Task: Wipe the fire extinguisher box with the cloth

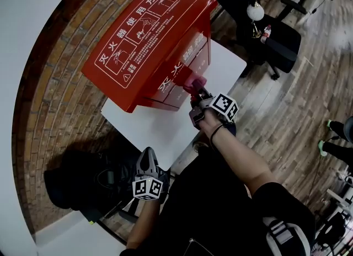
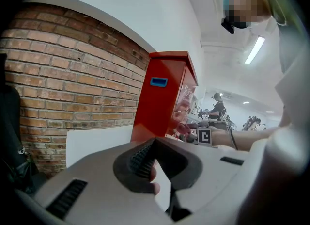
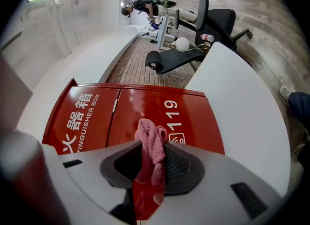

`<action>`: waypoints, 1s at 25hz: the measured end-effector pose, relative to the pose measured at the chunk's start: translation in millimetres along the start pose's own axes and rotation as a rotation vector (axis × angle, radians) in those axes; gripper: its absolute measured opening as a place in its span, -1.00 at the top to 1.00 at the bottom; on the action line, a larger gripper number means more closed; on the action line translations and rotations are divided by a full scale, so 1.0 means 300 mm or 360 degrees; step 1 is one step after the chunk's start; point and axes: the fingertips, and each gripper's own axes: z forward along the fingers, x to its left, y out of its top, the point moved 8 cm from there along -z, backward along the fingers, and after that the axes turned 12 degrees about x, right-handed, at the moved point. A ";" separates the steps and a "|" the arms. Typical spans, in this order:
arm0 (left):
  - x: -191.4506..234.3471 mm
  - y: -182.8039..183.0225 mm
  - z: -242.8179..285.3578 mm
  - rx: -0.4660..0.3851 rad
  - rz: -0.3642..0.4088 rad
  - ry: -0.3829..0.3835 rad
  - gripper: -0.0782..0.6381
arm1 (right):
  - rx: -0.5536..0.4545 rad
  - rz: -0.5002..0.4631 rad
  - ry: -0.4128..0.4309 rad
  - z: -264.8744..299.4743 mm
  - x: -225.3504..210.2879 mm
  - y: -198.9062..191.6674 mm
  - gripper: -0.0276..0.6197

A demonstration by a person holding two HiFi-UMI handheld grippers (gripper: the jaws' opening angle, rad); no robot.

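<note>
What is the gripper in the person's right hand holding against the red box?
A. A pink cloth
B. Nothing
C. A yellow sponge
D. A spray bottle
A: in the right gripper view, the right gripper has its jaws closed on a pink cloth, in front of the red fire extinguisher box.

A glossy red metal fire extinguisher box is printed with white lettering and white line diagrams. A dusty-pink knitted cloth is finely ribbed. A flat tabletop is coloured plain white. A brick wall is patterned in browns, lined with pale mortar.
</note>
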 end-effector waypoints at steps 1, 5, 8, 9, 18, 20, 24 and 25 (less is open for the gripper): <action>-0.001 0.000 0.001 -0.0002 0.0003 -0.0001 0.72 | 0.0000 0.0003 -0.0009 0.003 -0.012 0.000 0.56; -0.005 -0.003 0.002 -0.0003 0.0002 -0.0005 0.72 | -0.0002 0.0019 -0.0042 0.012 -0.063 -0.005 0.56; -0.004 -0.007 0.004 0.0004 0.0000 -0.0005 0.72 | -0.0005 0.0016 -0.0061 0.018 -0.093 -0.005 0.56; -0.002 -0.008 0.004 0.0007 0.0000 -0.0003 0.72 | -0.0005 0.0017 -0.0073 0.020 -0.104 -0.004 0.56; 0.021 -0.016 0.005 0.0026 -0.0018 0.0019 0.72 | -0.0015 0.0051 -0.0183 0.041 -0.202 0.003 0.56; 0.026 -0.018 0.007 0.0031 -0.0018 0.0027 0.72 | -0.0015 0.0060 -0.0204 0.044 -0.216 0.003 0.56; 0.031 -0.023 0.010 0.0033 -0.0024 0.0033 0.72 | -0.0020 0.0061 -0.0241 0.053 -0.240 0.007 0.56; 0.031 -0.024 0.010 0.0034 -0.0027 0.0034 0.72 | -0.0021 0.0061 -0.0254 0.056 -0.249 0.009 0.56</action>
